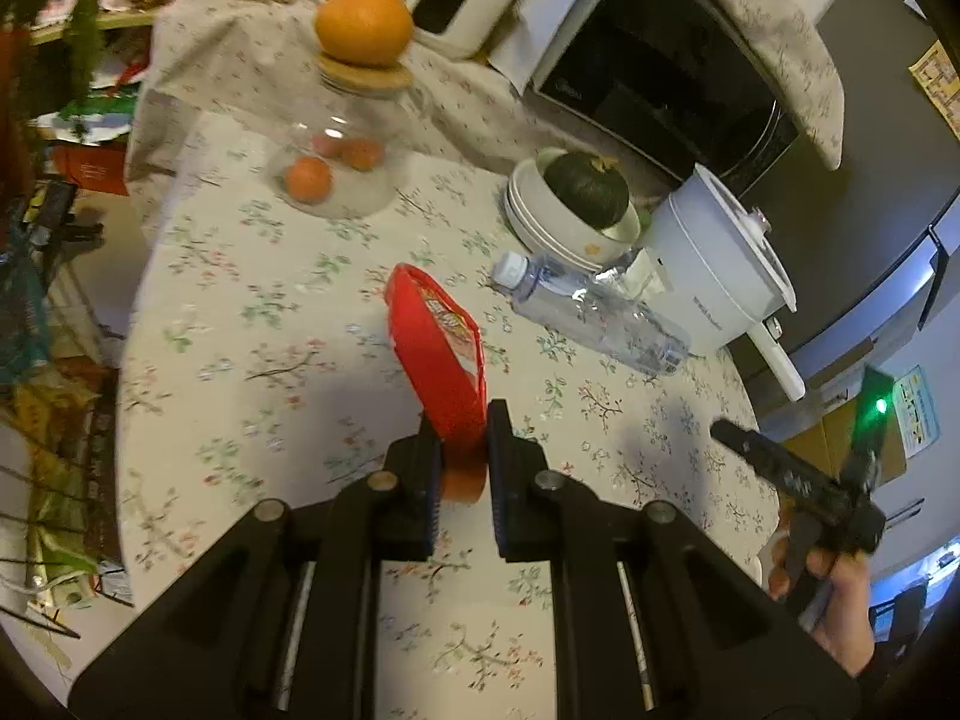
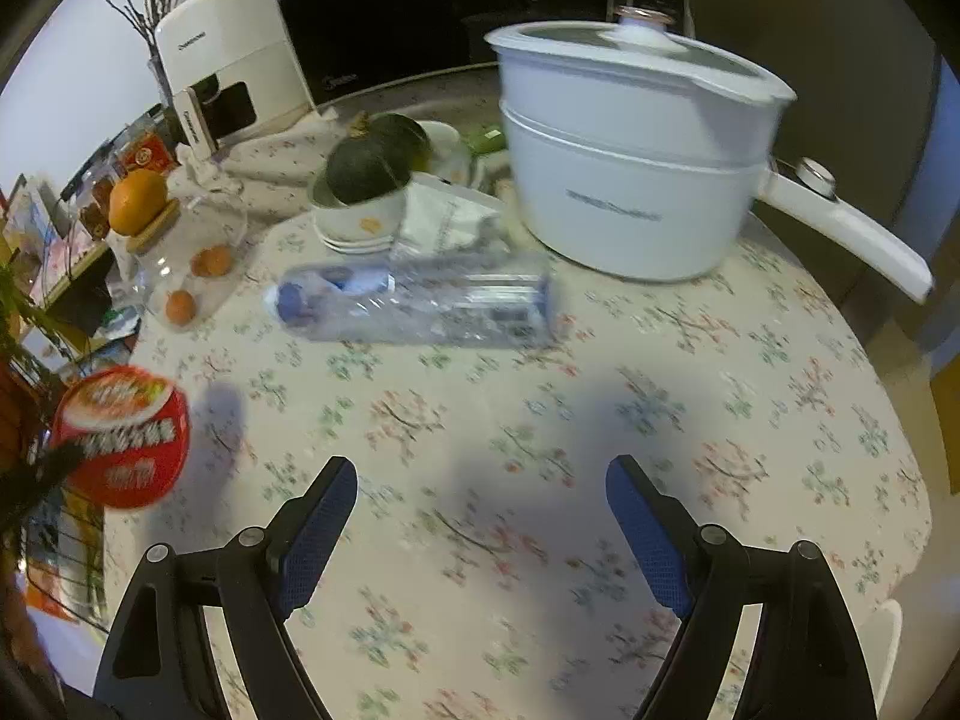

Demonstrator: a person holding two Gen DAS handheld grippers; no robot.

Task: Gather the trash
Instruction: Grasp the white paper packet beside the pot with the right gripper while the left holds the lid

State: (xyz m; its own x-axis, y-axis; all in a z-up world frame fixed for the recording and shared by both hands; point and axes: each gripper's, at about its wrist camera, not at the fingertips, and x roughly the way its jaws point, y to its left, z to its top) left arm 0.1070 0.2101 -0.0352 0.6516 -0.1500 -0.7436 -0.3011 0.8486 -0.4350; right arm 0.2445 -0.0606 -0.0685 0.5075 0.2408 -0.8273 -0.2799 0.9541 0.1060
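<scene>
A red instant-noodle cup (image 1: pixel 441 360) is lifted off the flowered tablecloth, with my left gripper (image 1: pixel 463 450) shut on its wall. The same red cup (image 2: pixel 123 435) shows at the left of the right wrist view, held in the air beside the table. An empty clear plastic bottle (image 1: pixel 591 312) with a white cap lies on its side in front of the white pot. In the right wrist view the bottle (image 2: pixel 420 300) lies beyond my right gripper (image 2: pixel 480 498), which stands open above the cloth with nothing between its fingers.
A white electric pot (image 2: pixel 630 180) with a long handle stands at the back right. Stacked white bowls (image 1: pixel 570 222) hold a dark green squash. A glass jar (image 1: pixel 336 150) carries an orange on its lid. A microwave (image 1: pixel 660 72) and a white appliance (image 2: pixel 228 78) stand behind.
</scene>
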